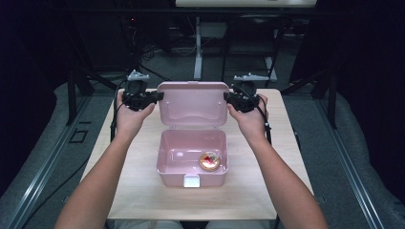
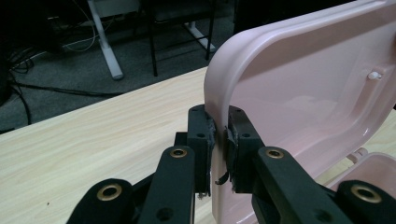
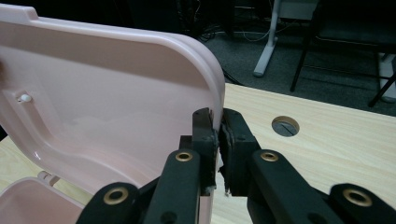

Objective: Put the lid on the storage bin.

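Here, box: a pink lunch box [image 1: 191, 164] sat open at the middle of the wooden table [image 1: 143, 191].
Lid: the raised lid [image 1: 193, 102] stood upright behind the tub.
Left gripper: the left gripper [image 2: 219, 140] was clamped on the lid's left edge, jaws nearly closed.
Right gripper: the right gripper [image 3: 218, 140] pinched the lid's right edge likewise.
Inside: a small round pastry [image 1: 209, 161] lay in the tub's right front corner.

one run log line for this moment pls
left tongs: shut on lid | right tongs: shut on lid | lunch box: open, pastry inside
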### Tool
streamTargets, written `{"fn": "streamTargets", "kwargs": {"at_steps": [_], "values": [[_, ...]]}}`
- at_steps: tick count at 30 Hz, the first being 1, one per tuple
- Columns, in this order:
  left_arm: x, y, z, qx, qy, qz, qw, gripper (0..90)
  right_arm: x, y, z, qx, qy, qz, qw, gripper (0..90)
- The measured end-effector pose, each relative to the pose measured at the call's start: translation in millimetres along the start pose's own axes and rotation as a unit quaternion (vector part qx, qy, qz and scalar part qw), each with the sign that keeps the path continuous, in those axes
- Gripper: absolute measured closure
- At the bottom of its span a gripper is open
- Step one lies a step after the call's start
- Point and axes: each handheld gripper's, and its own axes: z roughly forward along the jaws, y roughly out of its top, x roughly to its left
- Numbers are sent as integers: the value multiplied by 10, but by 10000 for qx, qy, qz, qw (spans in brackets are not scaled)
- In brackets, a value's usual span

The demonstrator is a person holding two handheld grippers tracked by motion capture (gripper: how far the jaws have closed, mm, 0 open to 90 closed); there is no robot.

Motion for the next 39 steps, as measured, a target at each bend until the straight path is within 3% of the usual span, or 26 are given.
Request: {"fn": "streamTargets", "kwargs": {"at_steps": [39], "values": [[7,-29,-48,13,-188,-56,9998,798,51,-49,-96,-11,40,-123,9999,816]]}}
